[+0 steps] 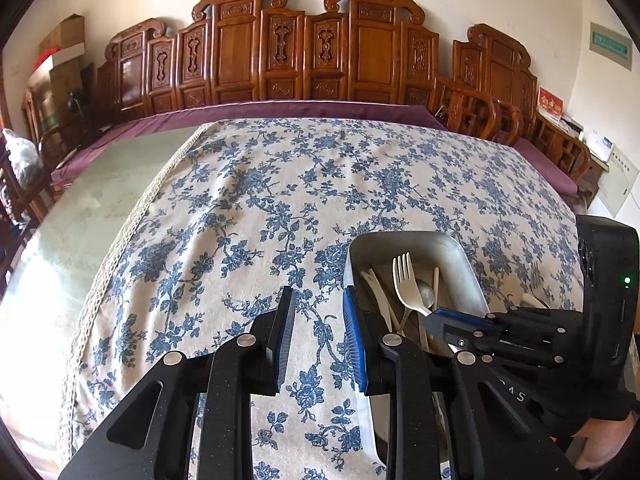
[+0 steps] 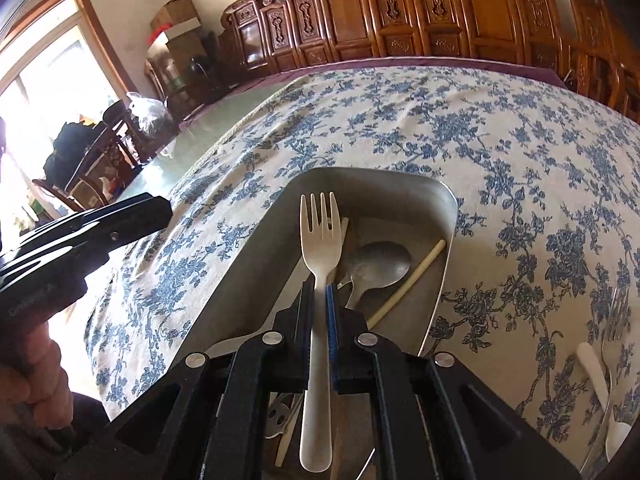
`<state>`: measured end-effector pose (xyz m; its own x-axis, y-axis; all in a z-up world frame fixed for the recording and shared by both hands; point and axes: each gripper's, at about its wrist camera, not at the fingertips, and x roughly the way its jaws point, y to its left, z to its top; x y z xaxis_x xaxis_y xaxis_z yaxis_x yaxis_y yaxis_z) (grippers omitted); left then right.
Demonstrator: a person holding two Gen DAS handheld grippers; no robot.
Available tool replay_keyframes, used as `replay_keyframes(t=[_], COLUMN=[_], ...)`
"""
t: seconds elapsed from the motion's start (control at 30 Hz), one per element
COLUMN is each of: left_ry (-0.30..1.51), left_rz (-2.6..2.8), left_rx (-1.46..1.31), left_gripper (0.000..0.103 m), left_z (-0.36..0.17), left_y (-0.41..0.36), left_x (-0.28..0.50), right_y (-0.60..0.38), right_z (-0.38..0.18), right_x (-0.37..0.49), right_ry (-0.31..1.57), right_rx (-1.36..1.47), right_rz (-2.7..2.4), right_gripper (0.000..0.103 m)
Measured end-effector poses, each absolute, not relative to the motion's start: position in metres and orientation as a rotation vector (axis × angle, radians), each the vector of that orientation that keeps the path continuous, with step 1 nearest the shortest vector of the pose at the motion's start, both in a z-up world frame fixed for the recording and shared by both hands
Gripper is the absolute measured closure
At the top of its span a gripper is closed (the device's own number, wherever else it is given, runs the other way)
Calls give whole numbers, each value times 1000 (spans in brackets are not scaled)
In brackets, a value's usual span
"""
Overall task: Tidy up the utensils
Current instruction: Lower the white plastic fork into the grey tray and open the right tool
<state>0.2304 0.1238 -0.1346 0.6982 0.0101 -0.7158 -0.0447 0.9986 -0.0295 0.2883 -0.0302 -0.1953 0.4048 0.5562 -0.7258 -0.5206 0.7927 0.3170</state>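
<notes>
- I am looking across a table draped in a blue-flowered tablecloth (image 1: 280,200), with carved wooden chairs (image 1: 280,48) lined along the cream wall behind it and a bare strip of green tabletop (image 1: 80,220) showing at the cloth's left edge.
- My right gripper (image 2: 321,304) is clamped on the neck of a cream plastic fork (image 2: 320,236); its tines point away from me and its handle runs back between the fingers toward the camera.
- The fork hangs over a grey metal tray (image 2: 240,276) (rectangular, rounded corners) that sits on the cloth.
- Inside the tray I see a metal spoon (image 2: 378,266) lying bowl-up just right of the fork, and a pale chopstick (image 2: 408,284) leaning against the tray's right wall; more utensils lie under my gripper, too hidden to name.
- My left gripper (image 1: 318,332) hovers with its jaws apart and nothing between them, over the cloth just left of the tray; its right finger overlaps the tray's near-left rim in the left wrist view, though I cannot tell whether they touch.
- On the cloth to the right of the tray, apart from it, lie a metal fork (image 2: 614,320) and a white utensil (image 2: 596,376), both blurred at the edge of the right wrist view.
</notes>
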Motion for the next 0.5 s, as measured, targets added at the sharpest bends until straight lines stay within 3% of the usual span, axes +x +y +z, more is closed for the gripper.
replay_keyframes(t=[0.5], left_ry=[787], left_rz=[20], left_rx=[-39], left_gripper=[80], left_z=[-133], left_y=[116], left_x=[230], right_y=[-34], right_z=[-193], right_x=[296], right_ry=[942], right_rx=[83], right_rz=[696], right_gripper=[94])
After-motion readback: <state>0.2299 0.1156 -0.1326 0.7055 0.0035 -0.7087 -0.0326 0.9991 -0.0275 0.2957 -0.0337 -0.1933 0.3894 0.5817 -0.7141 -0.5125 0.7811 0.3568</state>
